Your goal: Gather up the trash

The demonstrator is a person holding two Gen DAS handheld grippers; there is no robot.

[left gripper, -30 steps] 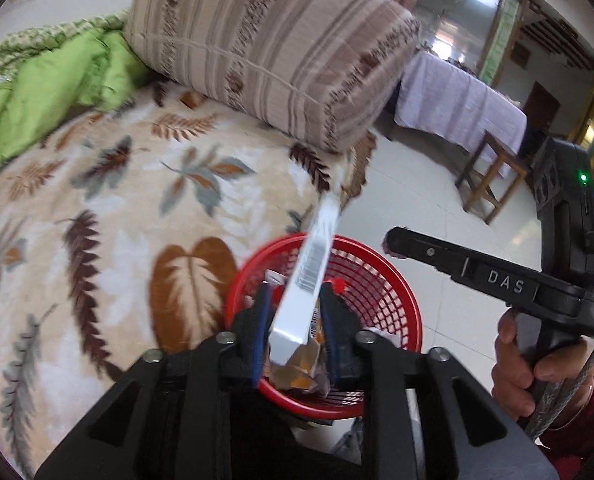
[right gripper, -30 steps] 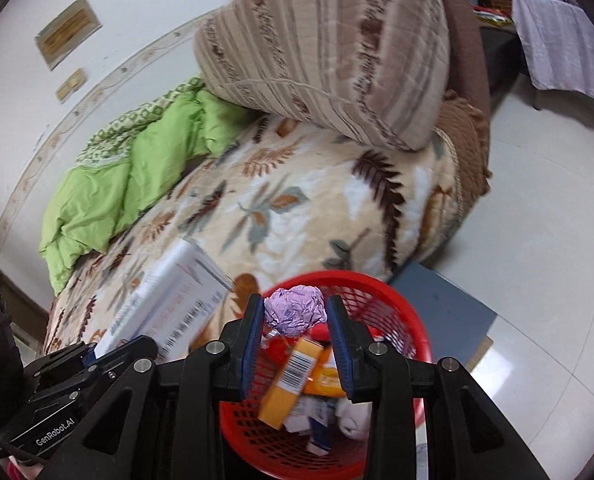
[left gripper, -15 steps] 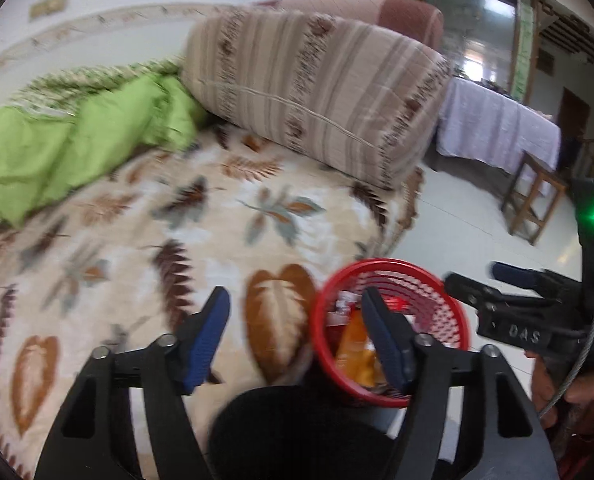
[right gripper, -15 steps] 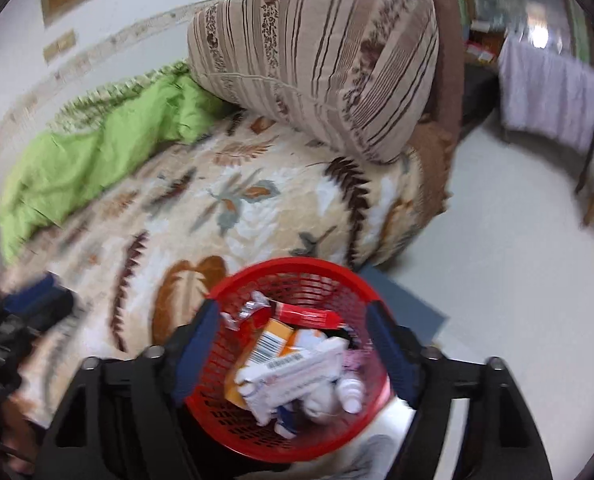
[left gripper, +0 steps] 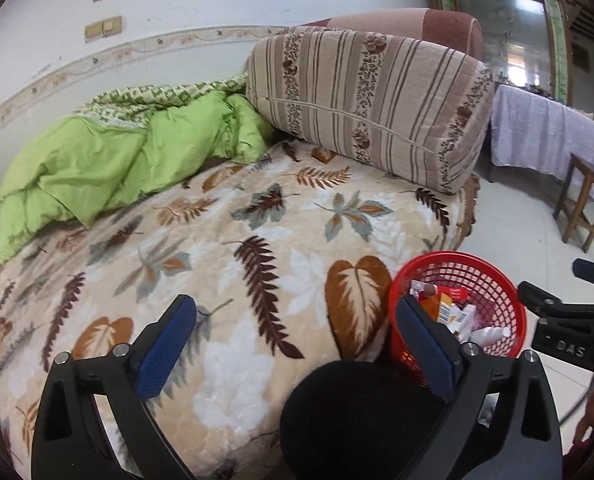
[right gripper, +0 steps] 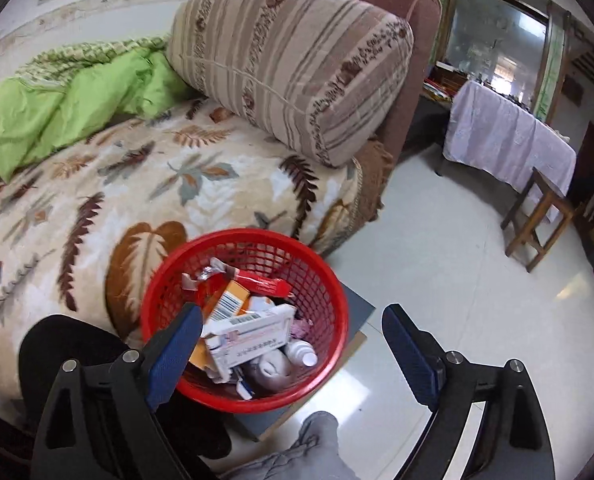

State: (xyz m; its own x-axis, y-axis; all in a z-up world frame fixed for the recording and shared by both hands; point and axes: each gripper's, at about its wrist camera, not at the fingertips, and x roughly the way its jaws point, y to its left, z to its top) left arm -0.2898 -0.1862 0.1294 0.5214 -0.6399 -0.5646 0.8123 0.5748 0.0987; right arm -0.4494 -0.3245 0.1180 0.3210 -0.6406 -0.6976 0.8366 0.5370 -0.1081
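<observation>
We hold both grippers tilted downward over the edge of the bed (left gripper: 225, 248). The left gripper (left gripper: 293, 340) has its jaws spread wide, having just been opening, and nothing lies between them but the leaf-patterned blanket (left gripper: 257, 280) below. The right gripper (right gripper: 289, 344) likewise has its jaws wide apart after opening, with nothing held; the red basket (right gripper: 329, 280) sits beneath and between them, nearer the left-hand blue pad.

In the left wrist view the right gripper's black body (left gripper: 569, 336) shows at the right edge, with the letters "DAS" readable on it.

The basket is round, red plastic mesh. In it lie the trash pieces: a white carton (right gripper: 253, 336) with a barcode and red print too small to read, an orange box (right gripper: 229, 300) with a barcode, a red wrapper (right gripper: 261, 282), a small white bottle (right gripper: 303, 354) and a bit of pink crumpled paper (right gripper: 301, 326). From the left jaws the basket stands behind the right-hand pad.

The blanket is plush, cream with brown and grey leaves. Beyond the jaws lie a crumpled green quilt (left gripper: 109, 160) and a striped, floral-banded cushion (left gripper: 373, 100).
</observation>
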